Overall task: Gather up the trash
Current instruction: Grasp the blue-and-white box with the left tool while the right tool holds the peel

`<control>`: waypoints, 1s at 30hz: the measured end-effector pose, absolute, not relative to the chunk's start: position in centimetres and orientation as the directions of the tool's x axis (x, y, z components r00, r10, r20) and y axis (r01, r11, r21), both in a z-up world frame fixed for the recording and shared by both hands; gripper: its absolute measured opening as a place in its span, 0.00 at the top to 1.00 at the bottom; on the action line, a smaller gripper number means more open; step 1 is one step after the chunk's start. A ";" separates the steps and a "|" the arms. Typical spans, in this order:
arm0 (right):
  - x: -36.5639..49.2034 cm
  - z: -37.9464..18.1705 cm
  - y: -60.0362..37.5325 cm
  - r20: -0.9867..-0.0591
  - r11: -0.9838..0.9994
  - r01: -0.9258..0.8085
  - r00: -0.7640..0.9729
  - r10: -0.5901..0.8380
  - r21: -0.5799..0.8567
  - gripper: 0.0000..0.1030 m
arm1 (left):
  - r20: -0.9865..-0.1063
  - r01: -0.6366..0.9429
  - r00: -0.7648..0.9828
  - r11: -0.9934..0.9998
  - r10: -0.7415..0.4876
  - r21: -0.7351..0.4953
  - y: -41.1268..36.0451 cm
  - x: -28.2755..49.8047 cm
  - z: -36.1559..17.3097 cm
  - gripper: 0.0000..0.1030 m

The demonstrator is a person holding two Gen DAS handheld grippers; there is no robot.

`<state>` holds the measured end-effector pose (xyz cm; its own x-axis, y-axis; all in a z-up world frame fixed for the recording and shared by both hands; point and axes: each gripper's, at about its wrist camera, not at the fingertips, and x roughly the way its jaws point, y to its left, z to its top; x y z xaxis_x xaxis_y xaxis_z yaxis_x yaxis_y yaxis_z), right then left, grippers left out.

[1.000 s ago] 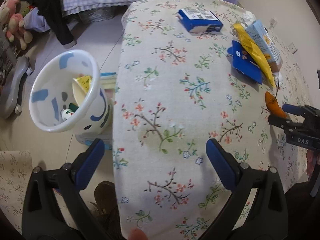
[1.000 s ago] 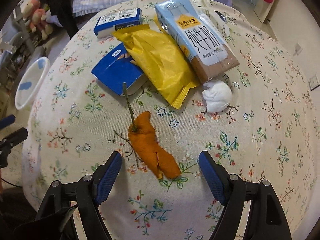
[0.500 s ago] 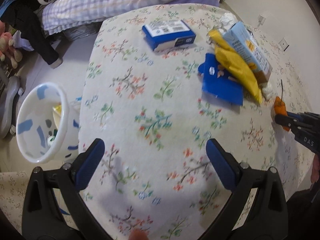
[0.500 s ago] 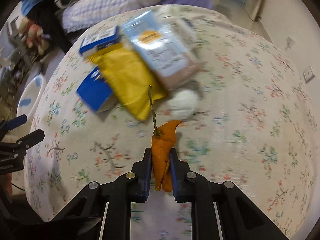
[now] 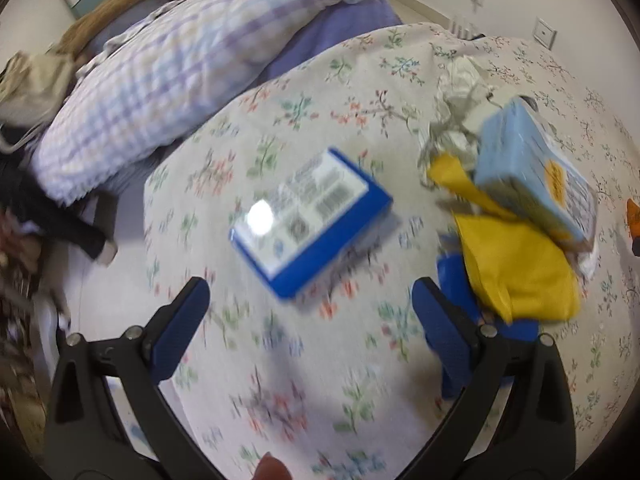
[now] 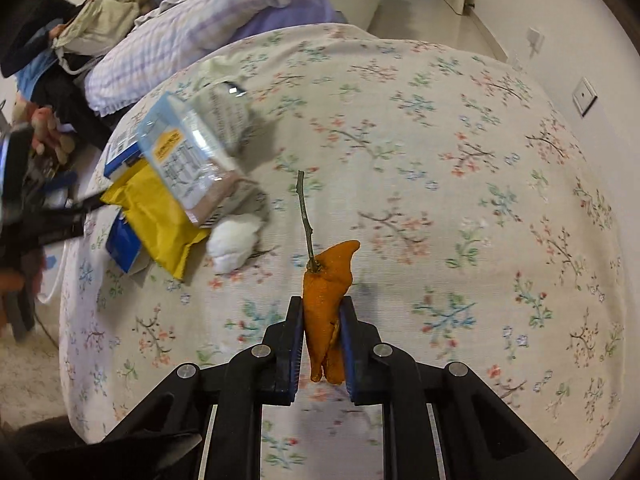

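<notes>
Peel [image 6: 329,304] clamped in right tool [image 6: 322,354] at lower centre; left tool [image 5: 308,320] gapes empty; box [image 5: 310,216], wrapper [image 5: 516,268] and carton [image 5: 536,196] remain on worktop [image 6: 460,168].

The left wrist view is smeared by motion: the print on the blue-and-white box [image 5: 310,216] at centre is unreadable. At the right edge only an orange scrap [image 5: 634,216] shows, cut off. A flat blue packet [image 5: 450,270] at lower right lies mostly hidden under the yellow wrapper [image 5: 516,264]. In the right wrist view, the carton's [image 6: 188,160] lettering at left is too blurred to read.
</notes>
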<state>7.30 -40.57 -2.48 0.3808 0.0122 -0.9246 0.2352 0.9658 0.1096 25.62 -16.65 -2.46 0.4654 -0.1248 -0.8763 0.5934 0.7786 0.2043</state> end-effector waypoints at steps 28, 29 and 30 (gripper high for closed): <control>9.7 -4.8 -46.1 -0.953 0.937 0.345 0.300 -0.049 0.060 0.83 | -0.933 0.682 0.259 0.731 -0.251 -0.008 -16.1 28.5 -4.8 0.35; 9.7 -4.7 -45.8 -0.953 0.937 0.343 0.301 -0.048 0.061 0.83 | -0.931 0.667 0.258 0.745 -0.257 -0.020 -15.5 28.0 -4.8 0.35; 9.8 -4.5 -45.6 -0.952 0.939 0.339 0.301 -0.047 0.061 0.83 | -0.931 0.645 0.258 0.763 -0.259 -0.033 -14.8 27.4 -4.9 0.35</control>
